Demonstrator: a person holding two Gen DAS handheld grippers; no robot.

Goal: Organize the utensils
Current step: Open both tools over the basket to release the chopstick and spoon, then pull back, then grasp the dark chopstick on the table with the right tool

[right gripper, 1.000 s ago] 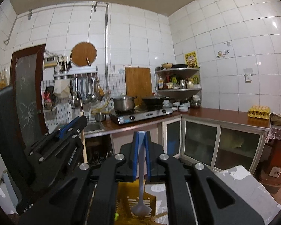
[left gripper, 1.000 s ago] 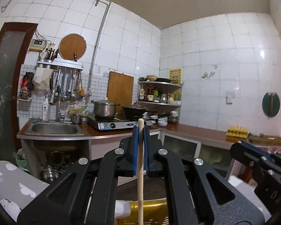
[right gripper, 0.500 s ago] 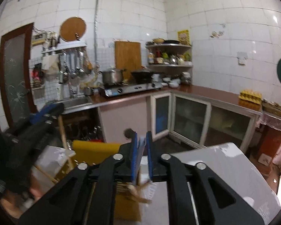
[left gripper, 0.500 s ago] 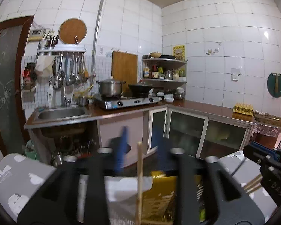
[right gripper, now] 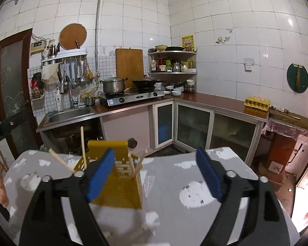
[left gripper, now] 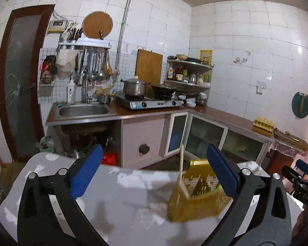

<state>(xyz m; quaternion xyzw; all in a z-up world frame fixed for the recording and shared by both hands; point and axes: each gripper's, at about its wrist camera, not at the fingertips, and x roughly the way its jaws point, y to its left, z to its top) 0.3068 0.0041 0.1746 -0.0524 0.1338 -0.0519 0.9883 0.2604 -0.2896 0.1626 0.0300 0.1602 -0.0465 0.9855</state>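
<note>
Two hand-held grippers hover over a grey worktop (right gripper: pixel 195 215) printed with white cloud shapes, in a white-tiled kitchen.

Readable writing is scarce. The letters "DAS" show in white on the black body of the right gripper (left gripper: pixel 303 171) where it enters the left wrist view at the right edge. A yellow poster (right gripper: pixel 188 42) on the far wall carries red print too small to read, and the bottle labels on the corner shelf (right gripper: pixel 172 72) are also too small.

A yellow perforated plastic basket (right gripper: pixel 117 188) stands on the worktop near its far edge. Pale wooden chopsticks (right gripper: pixel 83 147) stick up out of it, some upright and some leaning outward. In the left wrist view 1 long wooden stick (left gripper: pixel 181 170) leans against the basket's rim. The basket is blurred in that view.

The left gripper (left gripper: pixel 154 172) has just been opening; its 2 blue-padded fingers (left gripper: pixel 86 172) stand wide apart with nothing between them. The right gripper's jaws have also just been opening and are spread wide, gripping nothing, with the basket beyond its left finger.
</note>
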